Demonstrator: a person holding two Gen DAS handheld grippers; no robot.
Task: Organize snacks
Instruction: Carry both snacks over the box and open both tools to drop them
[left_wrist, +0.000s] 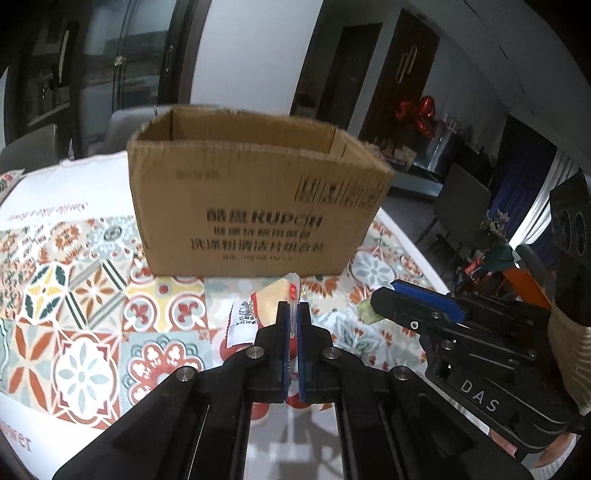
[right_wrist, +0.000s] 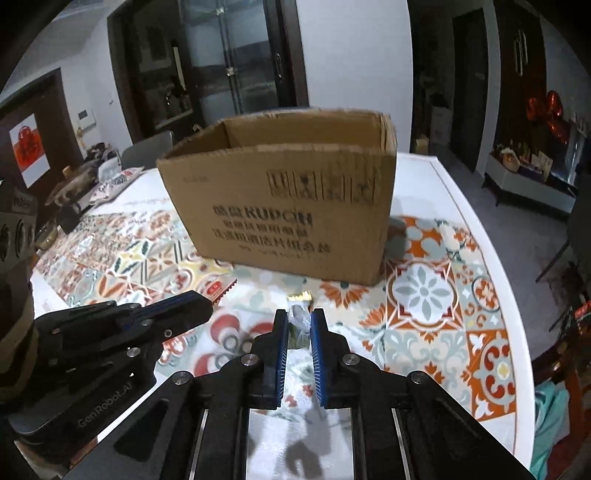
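Note:
An open brown cardboard box (left_wrist: 255, 206) stands on the patterned tablecloth (left_wrist: 74, 295); it also shows in the right wrist view (right_wrist: 288, 206). My left gripper (left_wrist: 293, 314) is shut on a flat yellow, red and white snack packet (left_wrist: 273, 299), held above the cloth just in front of the box. My right gripper (right_wrist: 299, 325) is shut on a small greenish wrapped snack (right_wrist: 299, 317) with a gold end, also in front of the box. The right gripper appears at the right in the left wrist view (left_wrist: 380, 299), the left gripper at the left in the right wrist view (right_wrist: 207, 299).
The white table edge (right_wrist: 491, 258) curves along the right. Clutter and a cushion (right_wrist: 110, 184) lie at the far left of the table. Chairs (left_wrist: 461, 206) stand beyond the table; a sideboard with red balloons (right_wrist: 546, 110) is at the back right.

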